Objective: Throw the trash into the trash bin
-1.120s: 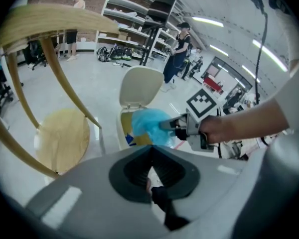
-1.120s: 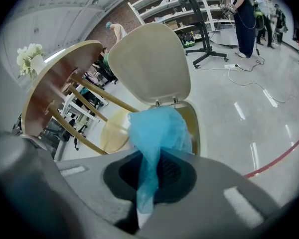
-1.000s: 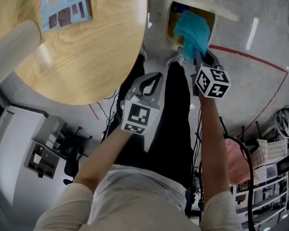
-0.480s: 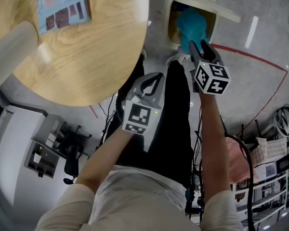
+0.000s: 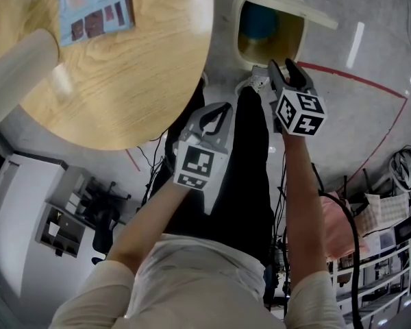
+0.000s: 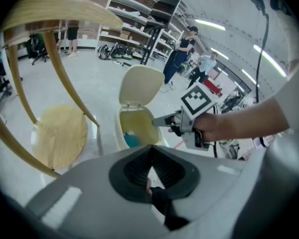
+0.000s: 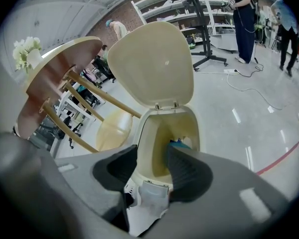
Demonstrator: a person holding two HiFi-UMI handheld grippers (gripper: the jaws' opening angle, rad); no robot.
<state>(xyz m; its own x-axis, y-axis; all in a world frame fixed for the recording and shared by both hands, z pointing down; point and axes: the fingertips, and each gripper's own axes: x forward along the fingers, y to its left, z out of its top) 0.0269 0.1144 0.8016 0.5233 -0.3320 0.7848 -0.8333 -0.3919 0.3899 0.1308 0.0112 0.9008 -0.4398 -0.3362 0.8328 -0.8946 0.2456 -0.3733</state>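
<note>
The cream trash bin (image 5: 298,41) stands on the floor with its lid (image 7: 152,63) swung up. A teal crumpled piece of trash (image 5: 259,20) lies down inside it and also shows in the left gripper view (image 6: 131,140). My right gripper (image 5: 283,66) hovers just above the bin's near rim; its jaws have just been opening and nothing is between them (image 7: 152,171). My left gripper (image 5: 218,114) hangs further back over the person's black trousers, shut and empty (image 6: 150,156).
A round wooden table (image 5: 109,67) stands left of the bin, with a blue booklet (image 5: 92,9) on it and a round stool (image 6: 60,133) below. A red floor line (image 5: 356,81) runs to the right of the bin. Shelves and people stand far behind.
The teal trash left my right gripper and dropped into the bin. The right jaws went from shut on it to wide open. Both hands stayed in place.
</note>
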